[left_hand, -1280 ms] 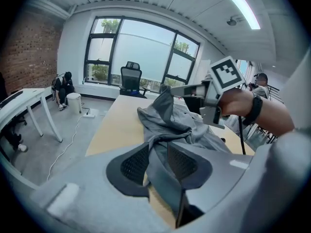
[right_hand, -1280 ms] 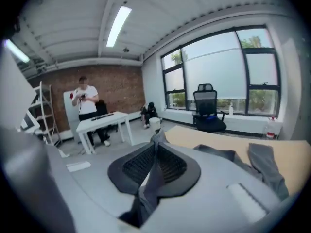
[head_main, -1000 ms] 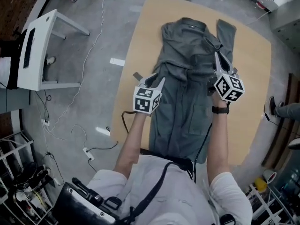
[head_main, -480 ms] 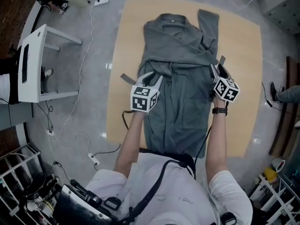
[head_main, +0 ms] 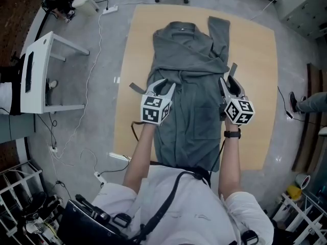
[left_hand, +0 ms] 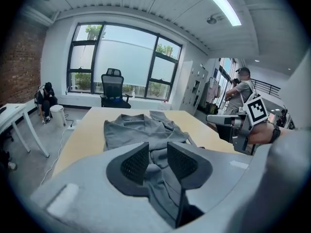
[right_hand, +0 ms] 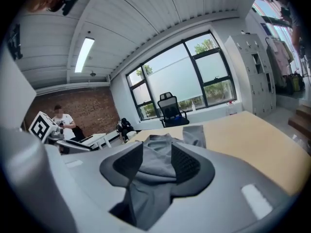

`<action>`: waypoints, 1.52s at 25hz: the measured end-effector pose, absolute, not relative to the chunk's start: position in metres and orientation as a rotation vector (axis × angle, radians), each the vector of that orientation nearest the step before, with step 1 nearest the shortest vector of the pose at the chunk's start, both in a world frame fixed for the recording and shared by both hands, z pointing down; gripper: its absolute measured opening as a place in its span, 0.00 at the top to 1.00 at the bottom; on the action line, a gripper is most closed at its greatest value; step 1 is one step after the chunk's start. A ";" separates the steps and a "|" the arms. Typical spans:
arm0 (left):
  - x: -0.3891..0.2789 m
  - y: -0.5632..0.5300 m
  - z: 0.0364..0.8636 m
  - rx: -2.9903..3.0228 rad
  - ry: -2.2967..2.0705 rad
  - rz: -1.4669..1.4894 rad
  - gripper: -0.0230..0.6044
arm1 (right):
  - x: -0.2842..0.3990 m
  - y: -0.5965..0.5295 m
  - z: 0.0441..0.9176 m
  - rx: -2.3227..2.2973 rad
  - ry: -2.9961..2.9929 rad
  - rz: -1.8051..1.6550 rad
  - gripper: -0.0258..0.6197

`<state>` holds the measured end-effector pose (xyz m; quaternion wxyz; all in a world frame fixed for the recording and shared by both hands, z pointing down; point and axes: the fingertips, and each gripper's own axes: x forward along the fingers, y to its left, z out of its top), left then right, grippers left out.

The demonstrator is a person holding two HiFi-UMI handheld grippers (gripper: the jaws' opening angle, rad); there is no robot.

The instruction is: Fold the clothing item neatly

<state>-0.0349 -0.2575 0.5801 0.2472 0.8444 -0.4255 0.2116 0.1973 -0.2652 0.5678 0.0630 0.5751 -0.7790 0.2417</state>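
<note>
The grey shirt [head_main: 186, 60] lies flat on the wooden table [head_main: 258, 86]. Its long axis runs away from the person, with the collar [head_main: 182, 28] at the far end. One sleeve [head_main: 218, 32] points up beside the collar. The person's torso hides the near hem. A mark inside the collar is too small to read.

The left gripper [head_main: 166, 84] sits over the shirt's left edge with its jaws partly apart and the pads not pressing on cloth. The right gripper [head_main: 227, 75] has just been opening its jaws and is released, with cloth showing between them.

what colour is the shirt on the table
The shirt is plain grey, clearest in the head view.
</note>
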 end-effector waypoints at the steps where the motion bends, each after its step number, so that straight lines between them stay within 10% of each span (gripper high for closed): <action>1: -0.033 -0.258 0.574 2.316 -1.162 0.570 0.77 | 0.192 -0.263 0.556 1.731 -2.382 0.697 0.69; 20: 0.061 -0.254 0.546 2.475 -0.979 0.546 0.77 | 0.252 -0.256 0.541 1.708 -2.353 0.621 0.75; 38: 0.093 -0.312 0.603 2.442 -0.919 0.607 0.77 | 0.305 -0.518 0.690 1.417 -2.173 0.694 0.68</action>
